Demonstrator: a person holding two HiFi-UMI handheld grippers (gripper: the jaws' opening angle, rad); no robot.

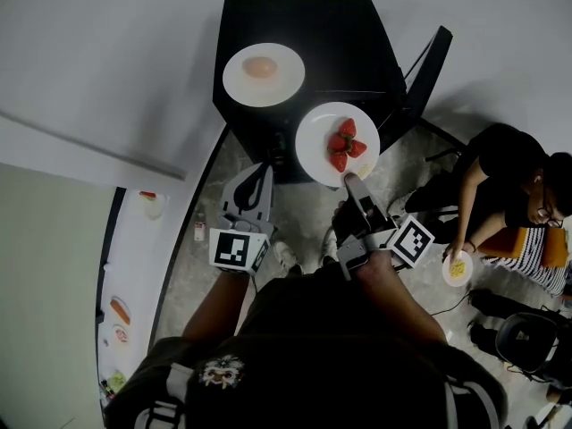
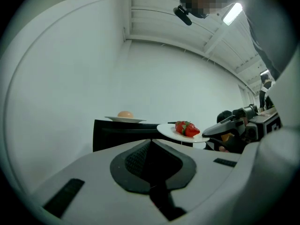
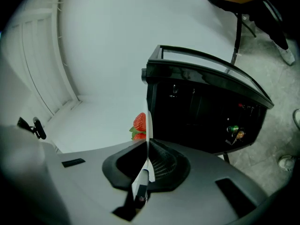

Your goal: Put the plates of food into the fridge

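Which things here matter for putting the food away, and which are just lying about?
For the job: plate of strawberries, gripped by the right gripper; plate with a round orange food on the black table; left gripper, shut and empty.
Just there: seated person; small plate of yellow food in that person's hand.

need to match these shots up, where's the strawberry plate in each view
head view: strawberry plate at centre, over the near edge of the black table.
left gripper view: right of centre at mid-height, seen side-on.
right gripper view: edge-on at centre, a thin white line between the jaws.
shared landmark: that black table, next to the plate in all three.
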